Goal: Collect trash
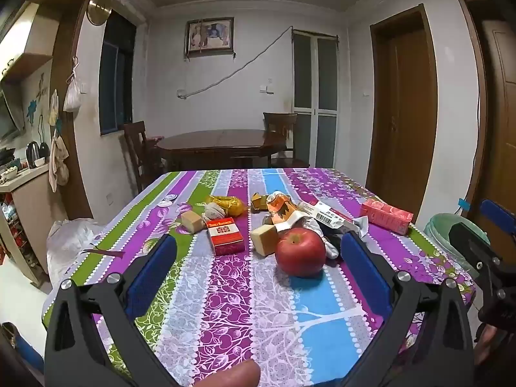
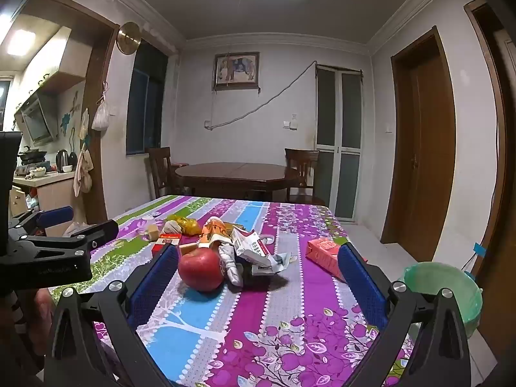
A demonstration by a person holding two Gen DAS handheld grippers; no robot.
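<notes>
The trash is a loose heap of litter in the middle of the striped purple, green and blue floral tablecloth: a crumpled white paper wrapper with a barcode label, a torn orange-and-white foil packet, a twisted yellow plastic bag, a crushed grey-white wad just behind the apple, and a small knotted beige pouch. Mixed in with it are things that may not be rubbish at all — a shiny red apple at the near edge of the heap, a small red cigarette-style box, two tan blocks and a flat pink carton lying apart to the right.

Nothing is held, so I judge this to be the very start: choosing a first piece and approaching it. The left gripper hovers over the near part of the table with its blue-padded fingers spread wide, the apple and the red box showing between them but untouched. The right gripper is likewise spread wide and empty, the crumpled paper and apple lying ahead of it.

The round bin lined with a pale green bag stands on the floor just off the table's right edge, nearest the right gripper. The next move probably calls for the right gripper to go forward to the crumpled wrapper, close on a firm fold of it — the paper looks light and springy, likely to slip — and steer clear of the apple, which could roll if nudged.
</notes>
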